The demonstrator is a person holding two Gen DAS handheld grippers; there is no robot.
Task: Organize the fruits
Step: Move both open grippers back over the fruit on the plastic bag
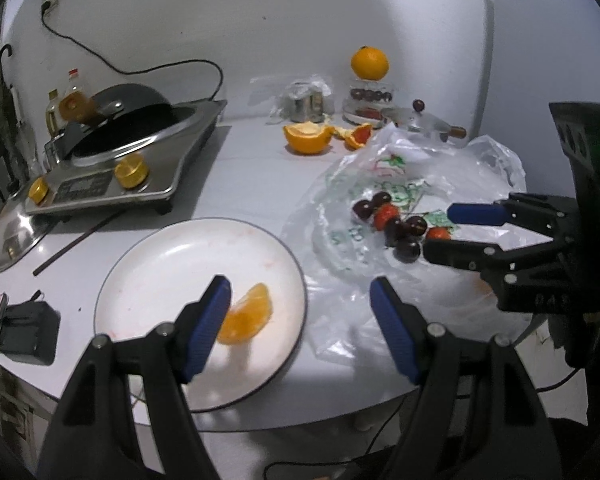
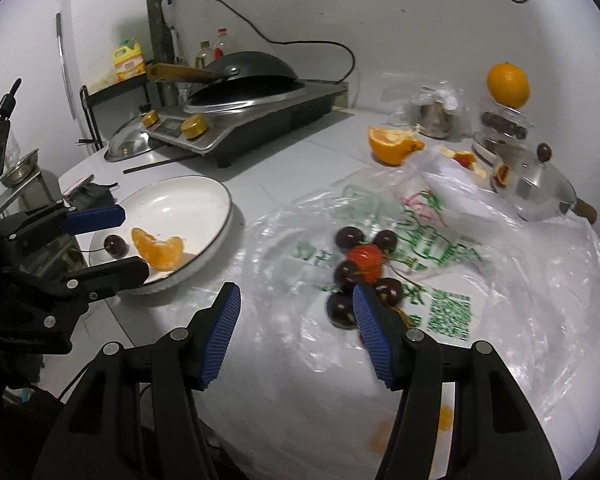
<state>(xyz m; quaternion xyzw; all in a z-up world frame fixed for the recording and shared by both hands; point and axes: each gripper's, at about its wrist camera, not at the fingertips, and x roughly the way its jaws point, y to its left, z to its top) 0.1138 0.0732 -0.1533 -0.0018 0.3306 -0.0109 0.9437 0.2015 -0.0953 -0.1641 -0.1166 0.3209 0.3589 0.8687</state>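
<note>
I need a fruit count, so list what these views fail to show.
- Left wrist view: the plate's cherry is hidden by the left gripper.
- Right wrist view: the right gripper covers part of the cherry cluster.
- Both views: stacked containers under the orange too small to count.

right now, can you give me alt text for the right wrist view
Open right tongs hover, empty, over a clear plastic bag holding dark cherries and a strawberry. At left, the open left tongs frame a white plate with an orange segment and one cherry.
</note>
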